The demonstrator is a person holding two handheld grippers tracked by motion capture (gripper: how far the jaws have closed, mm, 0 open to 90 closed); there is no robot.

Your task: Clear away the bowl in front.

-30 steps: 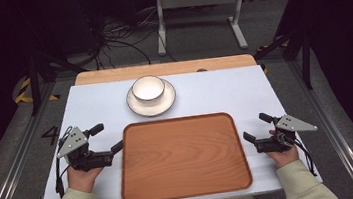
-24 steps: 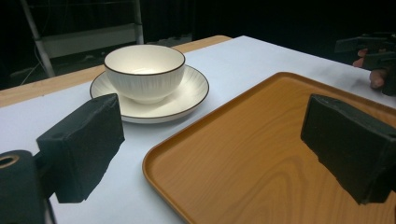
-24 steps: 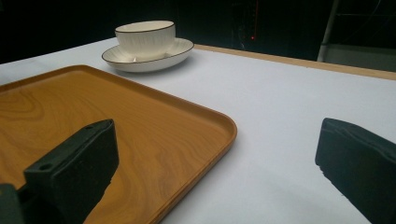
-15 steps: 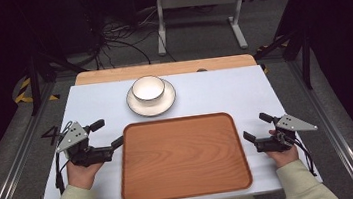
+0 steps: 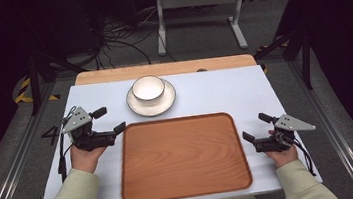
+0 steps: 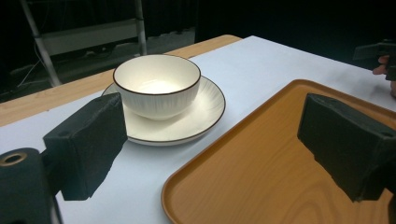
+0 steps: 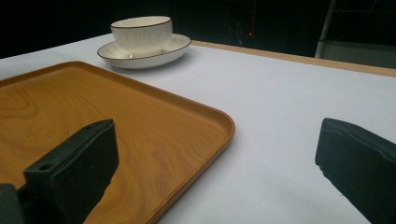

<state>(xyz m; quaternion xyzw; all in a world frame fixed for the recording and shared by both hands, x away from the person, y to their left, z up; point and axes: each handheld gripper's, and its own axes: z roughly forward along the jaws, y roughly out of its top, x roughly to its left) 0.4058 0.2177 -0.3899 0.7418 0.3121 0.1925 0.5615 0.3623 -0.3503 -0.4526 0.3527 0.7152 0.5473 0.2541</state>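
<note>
Resting inside a saucer (image 5: 151,101) at 12 o'clock of the wooden tray (image 5: 183,158), 1 white bowl (image 5: 148,88) is flanked by the left gripper (image 5: 108,120) and right gripper (image 5: 257,126), jaws apart, at 9 and 3 o'clock.

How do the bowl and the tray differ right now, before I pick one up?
The bowl is white, round and deep; the tray is brown wood-grain, rectangular with rounded corners, and shallow. The bowl sits on a saucer; the tray lies directly on the table, nearer the person. Both look empty and stand free of either gripper.
</note>
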